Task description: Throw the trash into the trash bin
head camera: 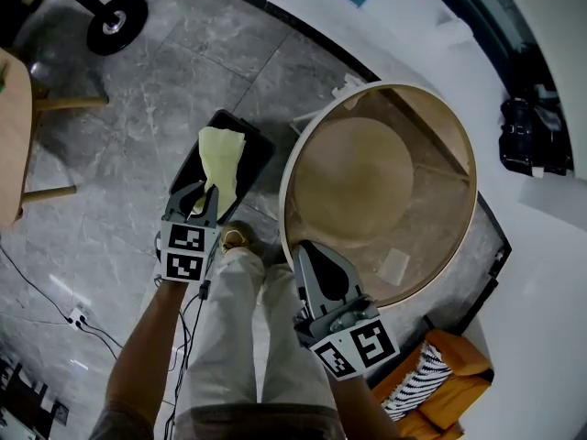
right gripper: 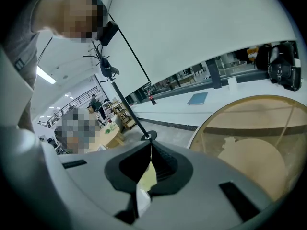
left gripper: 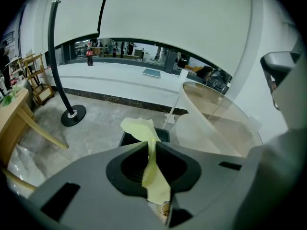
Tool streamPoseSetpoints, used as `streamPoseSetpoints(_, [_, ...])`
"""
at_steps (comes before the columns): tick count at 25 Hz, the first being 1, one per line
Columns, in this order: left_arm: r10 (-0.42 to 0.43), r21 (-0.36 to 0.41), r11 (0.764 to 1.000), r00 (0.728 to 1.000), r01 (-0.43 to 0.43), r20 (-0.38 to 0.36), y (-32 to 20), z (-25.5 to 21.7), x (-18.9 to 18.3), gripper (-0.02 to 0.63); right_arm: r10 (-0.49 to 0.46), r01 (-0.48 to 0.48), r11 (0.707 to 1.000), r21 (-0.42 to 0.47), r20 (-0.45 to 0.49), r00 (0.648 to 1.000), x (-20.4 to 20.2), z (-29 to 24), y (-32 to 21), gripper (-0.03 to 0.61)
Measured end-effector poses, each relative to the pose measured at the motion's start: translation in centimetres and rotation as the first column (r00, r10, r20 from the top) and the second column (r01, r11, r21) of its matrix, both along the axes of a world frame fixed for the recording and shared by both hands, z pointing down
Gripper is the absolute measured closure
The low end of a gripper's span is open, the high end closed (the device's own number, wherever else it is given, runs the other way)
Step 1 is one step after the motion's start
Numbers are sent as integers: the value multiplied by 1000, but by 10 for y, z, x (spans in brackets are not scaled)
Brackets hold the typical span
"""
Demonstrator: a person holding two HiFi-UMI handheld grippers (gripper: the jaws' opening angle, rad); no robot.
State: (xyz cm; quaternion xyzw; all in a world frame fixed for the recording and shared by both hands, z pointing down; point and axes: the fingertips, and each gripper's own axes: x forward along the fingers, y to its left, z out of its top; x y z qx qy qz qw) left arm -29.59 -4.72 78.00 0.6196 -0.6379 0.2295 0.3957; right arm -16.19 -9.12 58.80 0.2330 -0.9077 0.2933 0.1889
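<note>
A pale yellow crumpled sheet of trash [head camera: 222,154] hangs right above the black trash bin [head camera: 253,138] on the grey stone floor. My left gripper [head camera: 209,192] is shut on the sheet's lower end. In the left gripper view the sheet [left gripper: 139,127] runs up through the pinched jaws of the left gripper [left gripper: 152,143], with the bin's rim [left gripper: 163,134] just beyond them. My right gripper [head camera: 307,248] hovers at the near rim of the round table, its jaws meeting at the tips. In the right gripper view the right gripper [right gripper: 151,145] holds nothing that I can make out.
A round glass table with a wooden rim [head camera: 470,159] stands right of the bin. A black floor-stand base [head camera: 116,24] is at the far left, wooden furniture [head camera: 14,136] at the left edge. Cables [head camera: 55,305] cross the floor. An orange cushion [head camera: 454,365] lies at lower right.
</note>
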Motion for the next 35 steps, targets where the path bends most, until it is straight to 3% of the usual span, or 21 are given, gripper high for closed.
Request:
streamPoseSetpoints(6, [-11,4,1000,999,11,30,-3,1,-5,425,3,-3,1000,-9,-3,1000,1,3,0,559])
streamPoseSetpoints(20, [-23,19,1000,998,22,52,-10,-19,-6,411,8,-8,1000,0,11,1000,8,-7,-7,559])
streamPoseSetpoints(23, [-32,26,999,998,30,47,-11,-30,-5,453,7,-8,1000,8,16,1000,10,-14,-8,560])
streamPoseSetpoints(26, [-57,16,998,996,56,63,-10,-42,-6,580,8,-8,1000,15,19,1000,14,-23,-9,560])
streamPoseSetpoints(35, [-76,20,997,994,75,77,-12,-84,2,594,16,-18,999,44,41,999,27,-55,-15,559])
